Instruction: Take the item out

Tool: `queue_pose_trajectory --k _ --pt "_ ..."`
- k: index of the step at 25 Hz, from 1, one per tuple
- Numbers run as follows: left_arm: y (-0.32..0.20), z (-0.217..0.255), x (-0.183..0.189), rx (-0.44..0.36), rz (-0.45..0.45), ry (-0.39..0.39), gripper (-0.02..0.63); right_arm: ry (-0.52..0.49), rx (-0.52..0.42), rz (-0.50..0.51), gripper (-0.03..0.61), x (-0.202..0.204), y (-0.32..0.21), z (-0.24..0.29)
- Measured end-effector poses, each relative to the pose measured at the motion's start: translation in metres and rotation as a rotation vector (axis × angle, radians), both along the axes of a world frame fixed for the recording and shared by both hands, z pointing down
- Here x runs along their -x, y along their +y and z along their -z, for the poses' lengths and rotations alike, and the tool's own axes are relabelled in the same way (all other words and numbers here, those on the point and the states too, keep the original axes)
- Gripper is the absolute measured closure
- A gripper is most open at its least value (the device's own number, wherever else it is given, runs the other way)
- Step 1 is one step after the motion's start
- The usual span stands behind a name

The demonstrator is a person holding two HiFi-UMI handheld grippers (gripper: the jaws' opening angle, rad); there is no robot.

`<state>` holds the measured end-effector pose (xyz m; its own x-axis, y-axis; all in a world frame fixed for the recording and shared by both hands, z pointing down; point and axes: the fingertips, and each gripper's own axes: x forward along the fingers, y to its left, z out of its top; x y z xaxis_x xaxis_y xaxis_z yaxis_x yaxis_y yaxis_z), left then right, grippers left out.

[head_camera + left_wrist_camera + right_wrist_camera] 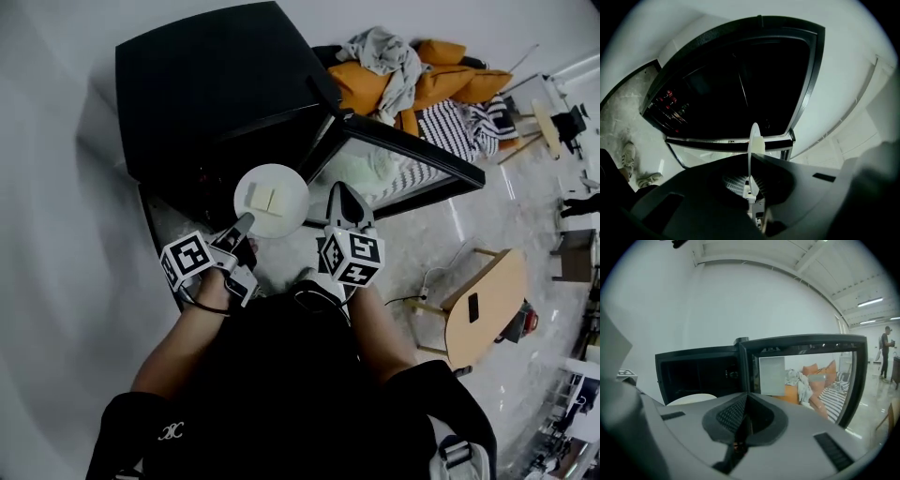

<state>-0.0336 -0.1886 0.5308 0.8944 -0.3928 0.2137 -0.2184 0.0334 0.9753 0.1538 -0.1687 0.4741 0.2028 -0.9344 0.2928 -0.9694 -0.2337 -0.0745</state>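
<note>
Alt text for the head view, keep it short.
Seen from above, the left gripper clamps the rim of a white plate with two pale slabs, just outside an open black oven. The right gripper, shut and empty, sits beside it; the door is swung open rightward.

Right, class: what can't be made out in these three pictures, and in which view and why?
- Inside of the oven: left gripper view, too dark to see anything in there.
- Two pale blocks on the plate: head view, too small to identify; the left gripper view shows the plate edge-on.
- Plate in the right gripper view: mostly behind the right gripper.
</note>
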Motion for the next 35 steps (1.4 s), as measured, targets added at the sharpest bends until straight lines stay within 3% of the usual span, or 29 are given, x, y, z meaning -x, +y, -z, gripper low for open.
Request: queue_pose_trajectory --k 10,18,26,35 --pt "0.039 0.001 -0.071 -0.010 -0.120 0.009 0.597 -0.012 0.004 -0.145 0.569 -0.063 0.075 -0.003" --pt "0.102 0.008 -0.121 -0.002 -0.173 0.009 0.597 -0.010 0.003 -0.217 0.569 -0.108 0.160 0.005" --pt "0.174 0.014 -0.174 -0.017 -0.244 0.003 0.597 -0.096 -0.038 -0.341 0.572 -0.162 0.258 0.003" --pt "0.252 0.020 -0.229 -0.039 -0.294 -0.013 0.597 -0.097 -0.060 -0.382 0.572 -0.196 0.352 0.000"
